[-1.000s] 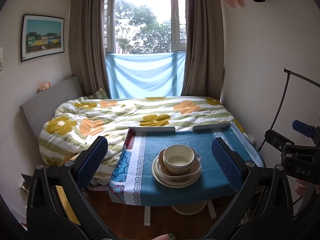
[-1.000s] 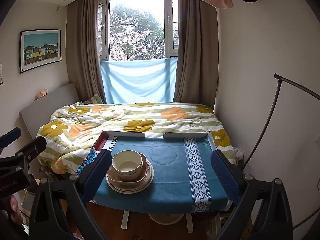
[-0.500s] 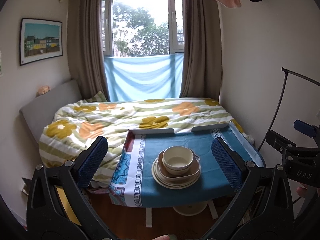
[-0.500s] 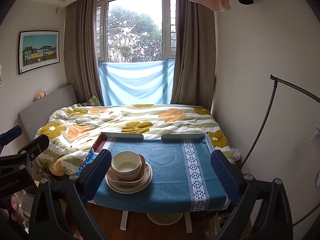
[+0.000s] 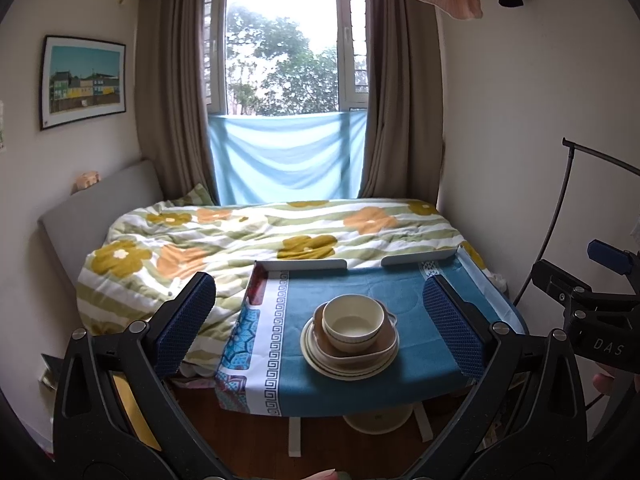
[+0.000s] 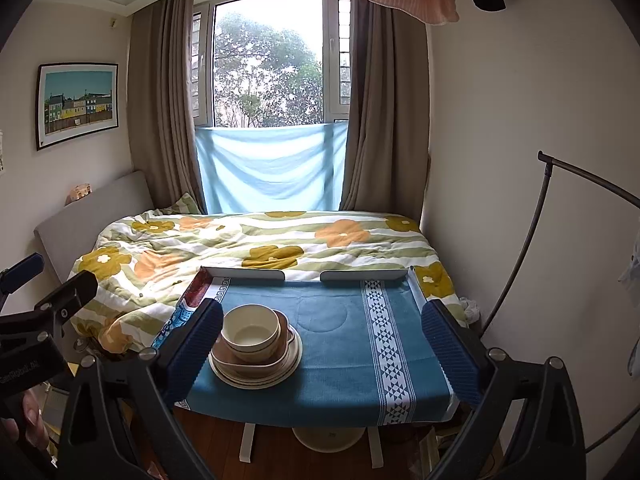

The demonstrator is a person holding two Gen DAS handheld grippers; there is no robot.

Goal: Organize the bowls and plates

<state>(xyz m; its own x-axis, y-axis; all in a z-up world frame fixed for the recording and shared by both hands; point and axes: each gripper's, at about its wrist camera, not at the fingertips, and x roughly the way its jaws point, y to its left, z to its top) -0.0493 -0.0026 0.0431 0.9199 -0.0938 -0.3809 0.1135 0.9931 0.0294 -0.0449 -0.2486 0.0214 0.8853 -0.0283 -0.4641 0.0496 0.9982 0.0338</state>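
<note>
A stack of dishes stands on the blue-clothed table (image 5: pixel 420 364) (image 6: pixel 344 368): a cream bowl (image 5: pixel 352 322) (image 6: pixel 251 332) sits in a brown square dish (image 5: pixel 380 350) (image 6: pixel 240 362), on cream plates (image 5: pixel 348 370) (image 6: pixel 280 374). My left gripper (image 5: pixel 320 328) is open, held back from the table's near edge, with the stack between its fingers in the picture. My right gripper (image 6: pixel 322 344) is open too, back from the table; its left finger (image 6: pixel 196 348) overlaps the stack's left side. Both hold nothing.
A bed with a flowered quilt (image 5: pixel 240 240) lies behind the table, under a curtained window (image 6: pixel 272 68). The table has a raised white rim (image 6: pixel 360 275) at the back. A black curved rod (image 6: pixel 520 264) stands right. A white round base (image 6: pixel 328 438) sits beneath the table.
Both views have tilted slightly upward and eased back; the table sits lower in the frames. The dishes have not moved and both grippers stay open.
</note>
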